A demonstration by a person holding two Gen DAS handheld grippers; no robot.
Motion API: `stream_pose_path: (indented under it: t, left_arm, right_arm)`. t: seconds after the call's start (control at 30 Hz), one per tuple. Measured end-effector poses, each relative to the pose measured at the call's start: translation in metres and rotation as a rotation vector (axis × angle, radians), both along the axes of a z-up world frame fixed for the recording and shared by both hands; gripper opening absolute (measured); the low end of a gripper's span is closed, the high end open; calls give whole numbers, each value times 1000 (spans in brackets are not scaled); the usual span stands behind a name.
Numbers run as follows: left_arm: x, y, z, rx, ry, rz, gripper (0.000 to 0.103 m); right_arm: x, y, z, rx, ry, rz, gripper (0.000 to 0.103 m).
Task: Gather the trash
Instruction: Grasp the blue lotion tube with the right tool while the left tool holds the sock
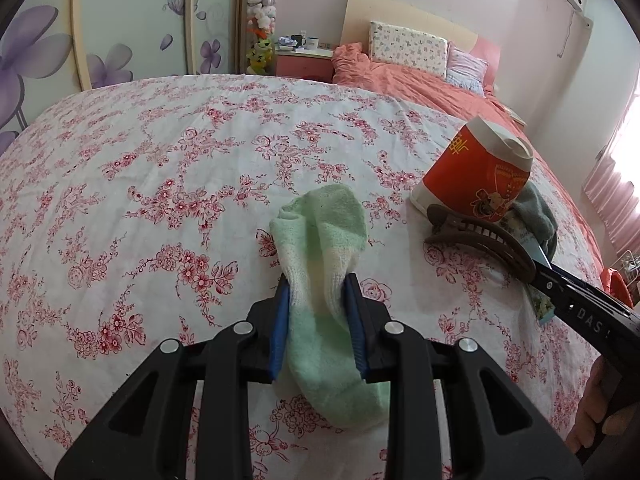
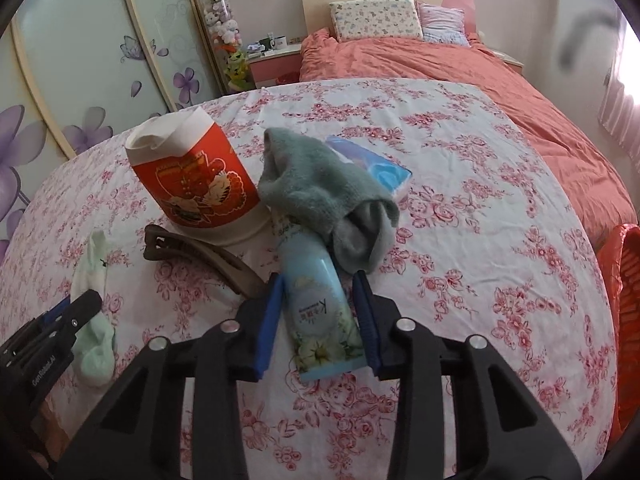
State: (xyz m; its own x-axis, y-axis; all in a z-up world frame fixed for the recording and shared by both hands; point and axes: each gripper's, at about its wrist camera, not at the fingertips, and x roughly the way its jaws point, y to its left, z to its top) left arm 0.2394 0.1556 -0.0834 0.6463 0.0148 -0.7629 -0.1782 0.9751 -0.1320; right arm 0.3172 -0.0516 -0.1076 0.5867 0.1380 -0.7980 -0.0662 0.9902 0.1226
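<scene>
Sock [image 1: 320, 264] first: your left gripper [image 1: 316, 292] has its pads pressed into the pale green fabric at mid-length, pinching it narrow, so it is clamped and lying on the floral sheet [image 1: 160, 160] toward the bed's near edge. It is soft and light; expect both ends to droop when lifted, and the grip at the middle should serve.

Your right gripper [image 2: 318, 288] straddles the light blue spray bottle [image 2: 320, 304] near the bed's right edge, jaws part open, with a gap showing at the right pad, so nothing is held yet. The bottle looks smooth, rigid and round, likely to roll or slip; close across the body's widest stretch.

Its nozzle end is buried under the grey-green sock [image 2: 324, 188]. How full it is, you cannot tell. The brown hair claw [image 2: 200, 256] lies just beside the red canister [image 2: 196, 184], whose lid state is unclear.
</scene>
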Motion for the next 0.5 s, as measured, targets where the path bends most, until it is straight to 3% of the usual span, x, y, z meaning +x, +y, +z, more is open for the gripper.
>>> stream_pose_path:
  t: [0.3,0.5]
  left_arm:
    - [0,0,0,1,0,0,28]
    - [0,-1,0,3,1,1,28]
  right_arm:
    - [-43,-30,2,-16,4,33,30]
    - [-76,-71,3,-114,-20,-40,31]
